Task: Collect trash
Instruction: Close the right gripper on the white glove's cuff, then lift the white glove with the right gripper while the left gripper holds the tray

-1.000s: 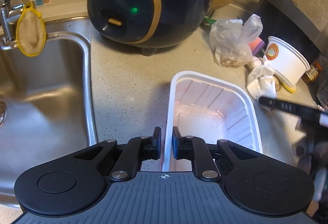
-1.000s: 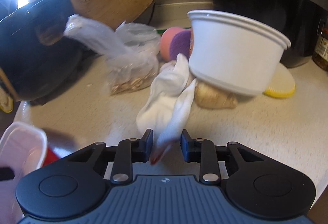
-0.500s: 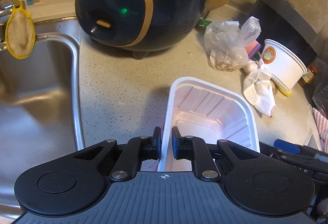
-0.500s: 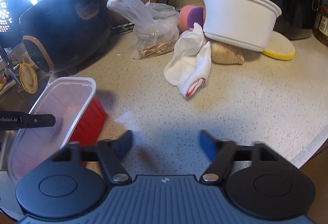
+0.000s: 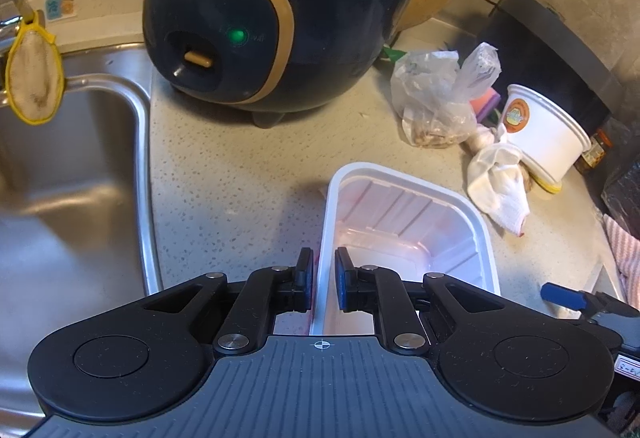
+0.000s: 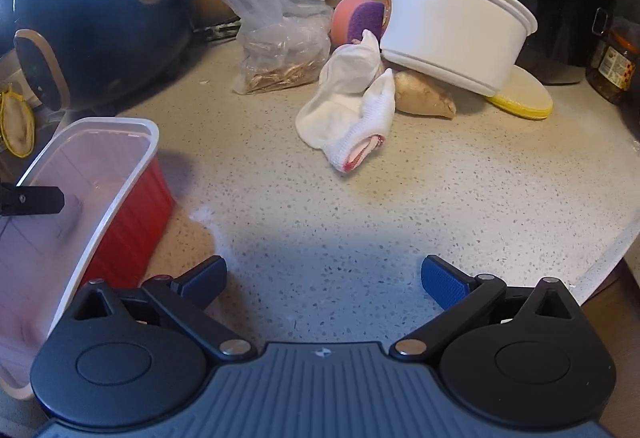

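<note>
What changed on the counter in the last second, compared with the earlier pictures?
The right tongs let go of the white cloth and backed away from it; their jaws are opening, with nothing between them. The cloth now lies on the counter beside the white paper bowl. Unchanged: the left tongs stay shut on the plastic tray's rim, and the plastic bag has not moved.

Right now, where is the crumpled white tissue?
In the right wrist view the crumpled white tissue lies on the counter at centre, against the ginger root under the tilted white paper bowl, right of the plastic bag.
</note>
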`<state>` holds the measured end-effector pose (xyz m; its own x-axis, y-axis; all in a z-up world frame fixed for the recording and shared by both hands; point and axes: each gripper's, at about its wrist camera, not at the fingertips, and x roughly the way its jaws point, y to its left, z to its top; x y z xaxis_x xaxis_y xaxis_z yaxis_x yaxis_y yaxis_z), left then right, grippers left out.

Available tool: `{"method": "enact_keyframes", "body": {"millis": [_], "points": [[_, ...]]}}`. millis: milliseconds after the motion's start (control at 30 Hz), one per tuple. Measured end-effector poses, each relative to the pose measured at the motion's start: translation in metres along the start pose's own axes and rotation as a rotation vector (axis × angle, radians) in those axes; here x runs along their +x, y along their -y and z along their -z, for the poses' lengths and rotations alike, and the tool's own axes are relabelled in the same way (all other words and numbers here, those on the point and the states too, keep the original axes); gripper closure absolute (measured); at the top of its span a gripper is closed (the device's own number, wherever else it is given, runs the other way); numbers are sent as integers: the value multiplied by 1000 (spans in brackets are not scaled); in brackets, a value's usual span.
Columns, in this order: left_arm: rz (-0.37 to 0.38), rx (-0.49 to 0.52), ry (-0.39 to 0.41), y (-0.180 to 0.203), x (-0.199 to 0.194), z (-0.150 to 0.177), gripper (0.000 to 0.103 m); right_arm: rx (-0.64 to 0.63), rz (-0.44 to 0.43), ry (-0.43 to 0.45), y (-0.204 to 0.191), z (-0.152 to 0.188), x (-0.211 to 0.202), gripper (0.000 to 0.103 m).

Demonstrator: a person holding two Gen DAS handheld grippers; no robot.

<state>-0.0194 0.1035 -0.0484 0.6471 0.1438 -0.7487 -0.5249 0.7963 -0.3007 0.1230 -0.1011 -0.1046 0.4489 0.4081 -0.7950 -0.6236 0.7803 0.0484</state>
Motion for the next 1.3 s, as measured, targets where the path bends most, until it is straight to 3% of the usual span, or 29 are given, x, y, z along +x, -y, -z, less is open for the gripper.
{"method": "enact_keyframes", "body": {"millis": [67,133,267,433,500,533,567,667,967,1133,1200,1267,1300], "points": [[20,1,1,-1,-2,0,88,-26,-50,-25,2,-6,0,1],[26,21,13,0,-8,2,86,8,-98,-7,10,-16,-1,10],[-7,73,22,1,-16,6,86,102,-8,155,23,-47,-2,11],[-15,70,21,-3,-20,11,85,92,101,209,21,-79,31,17],[-10,78,16,-5,-22,14,85,84,100,152,19,-86,49,42],[-2,85,16,-5,-23,14,85,85,78,110,18,-88,55,75],[9,95,18,-6,-24,15,85,105,54,95,18,-87,56,86],[34,101,19,-10,-26,15,85,133,-8,129,15,-79,32,92],[97,198,-53,-10,-9,17,83,279,-126,111,16,-36,-32,93],[154,238,-70,-11,-6,18,84,229,14,86,-6,-6,-46,90],[170,250,-74,-11,-5,18,84,238,51,82,-5,4,-55,79],[174,247,-85,-11,-3,18,84,253,92,73,-2,7,-58,51],[174,243,-89,-11,-3,18,85,265,127,75,-1,7,-59,42]]}}
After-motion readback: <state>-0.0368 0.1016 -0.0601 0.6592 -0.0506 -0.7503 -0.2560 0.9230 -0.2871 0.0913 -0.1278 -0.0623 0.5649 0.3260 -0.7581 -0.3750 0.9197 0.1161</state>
